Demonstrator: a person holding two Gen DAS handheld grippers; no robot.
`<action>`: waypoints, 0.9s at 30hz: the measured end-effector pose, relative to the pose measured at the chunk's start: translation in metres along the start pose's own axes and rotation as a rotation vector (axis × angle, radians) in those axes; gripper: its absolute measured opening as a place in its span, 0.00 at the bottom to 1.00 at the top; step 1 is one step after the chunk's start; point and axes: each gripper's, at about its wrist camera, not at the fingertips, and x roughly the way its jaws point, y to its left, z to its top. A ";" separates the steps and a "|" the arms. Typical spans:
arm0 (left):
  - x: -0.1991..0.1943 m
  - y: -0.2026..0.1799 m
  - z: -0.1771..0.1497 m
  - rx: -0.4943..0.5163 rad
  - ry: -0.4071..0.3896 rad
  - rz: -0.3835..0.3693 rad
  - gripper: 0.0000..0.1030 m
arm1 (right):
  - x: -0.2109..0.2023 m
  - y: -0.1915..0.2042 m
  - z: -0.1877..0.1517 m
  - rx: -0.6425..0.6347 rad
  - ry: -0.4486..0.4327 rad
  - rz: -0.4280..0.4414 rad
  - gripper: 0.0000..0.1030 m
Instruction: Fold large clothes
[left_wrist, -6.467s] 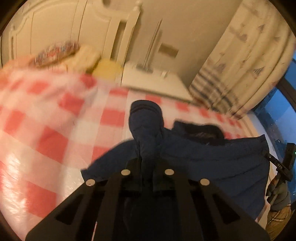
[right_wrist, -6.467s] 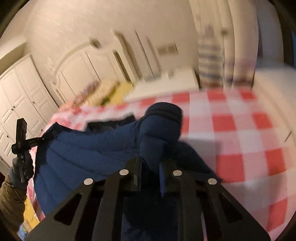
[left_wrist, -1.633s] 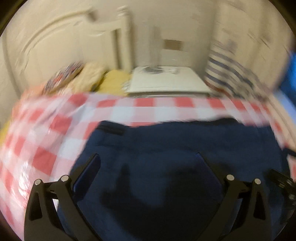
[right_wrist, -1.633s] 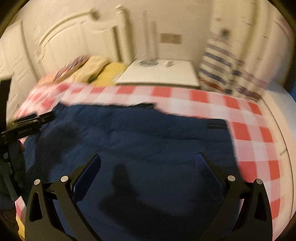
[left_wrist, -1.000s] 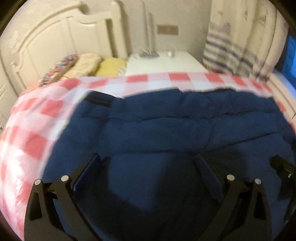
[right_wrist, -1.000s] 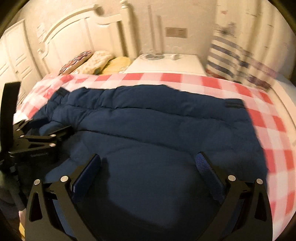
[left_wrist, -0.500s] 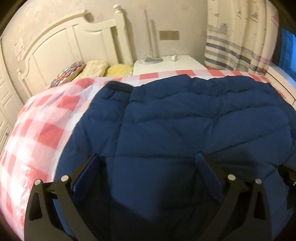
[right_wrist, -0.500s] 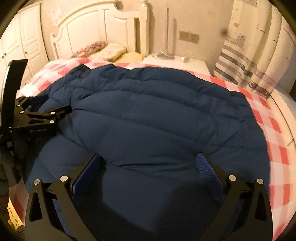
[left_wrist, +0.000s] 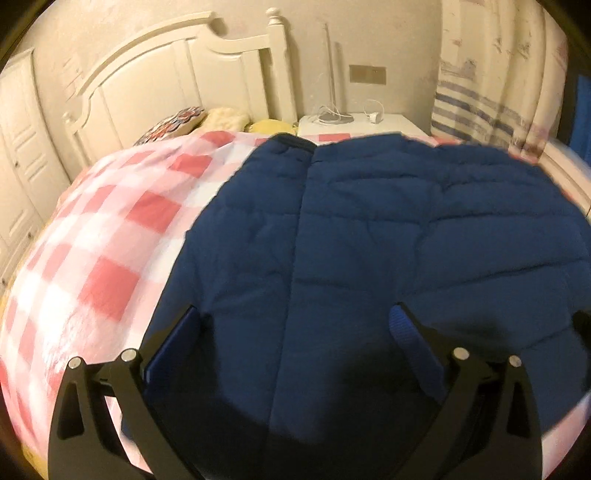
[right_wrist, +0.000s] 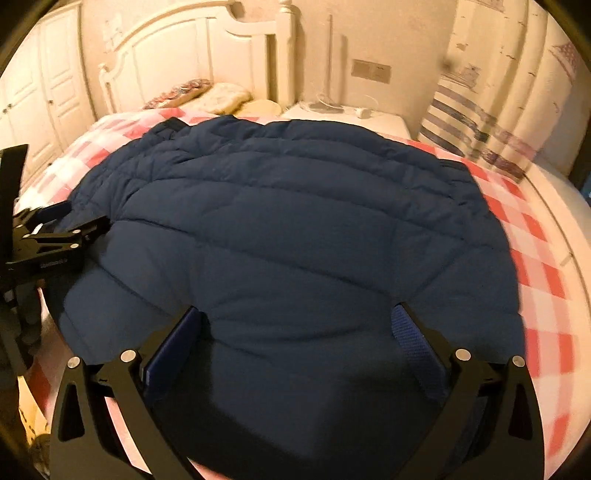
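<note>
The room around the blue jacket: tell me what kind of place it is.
A home bedroom, most likely. The blue jacket lies on a bed with a red-and-white checked cover, a white headboard with pillows behind, and a bedside table next to striped curtains.

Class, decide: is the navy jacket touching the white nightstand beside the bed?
Apart. In the right wrist view the jacket ends on the checked bedspread, with pink squares showing between it and the nightstand.

jacket (right_wrist: 288, 229) fills bed centre, checked bedspread (left_wrist: 110, 236) bare left
</note>
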 end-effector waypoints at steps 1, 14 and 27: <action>-0.011 0.000 -0.003 -0.010 -0.022 -0.030 0.97 | -0.005 0.002 -0.002 -0.005 -0.012 0.013 0.95; -0.013 -0.051 -0.040 0.151 -0.029 -0.090 0.98 | -0.006 0.020 -0.029 -0.101 -0.039 0.001 0.95; -0.013 -0.050 -0.041 0.150 -0.037 -0.085 0.98 | -0.017 -0.058 -0.056 0.137 -0.075 -0.033 0.96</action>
